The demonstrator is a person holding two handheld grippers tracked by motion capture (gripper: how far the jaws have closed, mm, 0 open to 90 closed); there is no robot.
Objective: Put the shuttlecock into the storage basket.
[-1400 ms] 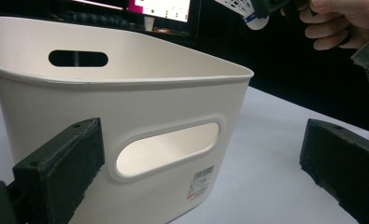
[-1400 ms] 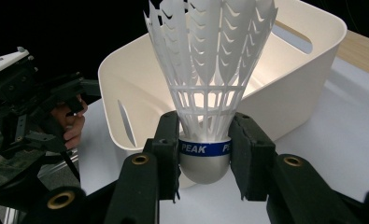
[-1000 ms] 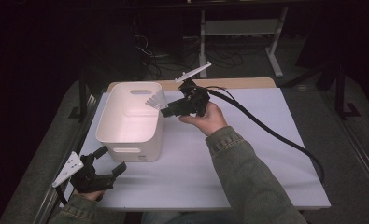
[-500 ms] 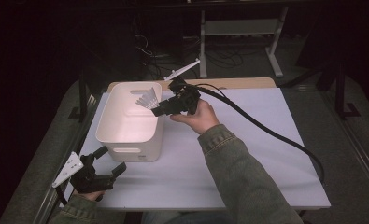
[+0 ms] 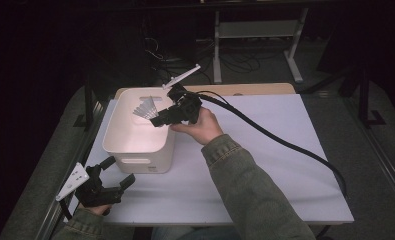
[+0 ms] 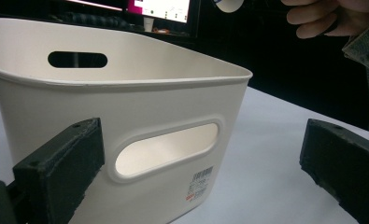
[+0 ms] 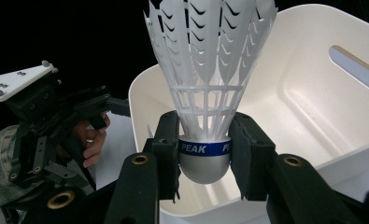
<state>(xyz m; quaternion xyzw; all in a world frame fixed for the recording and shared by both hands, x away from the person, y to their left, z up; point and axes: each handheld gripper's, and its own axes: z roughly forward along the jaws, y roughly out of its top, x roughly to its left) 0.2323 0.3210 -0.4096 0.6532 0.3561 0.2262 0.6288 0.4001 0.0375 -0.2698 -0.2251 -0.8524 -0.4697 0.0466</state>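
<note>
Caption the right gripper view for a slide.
Right gripper clamps a white shuttlecock by its base above the open white bin.

White shuttlecock (image 7: 205, 88) over white bin (image 7: 313, 107), apparently level.

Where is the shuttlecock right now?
The shuttlecock is clamped by its base between the right gripper's jaws, held above the open white bin; in the high view it sits over the bin's far right part, on the table's left side.
</note>
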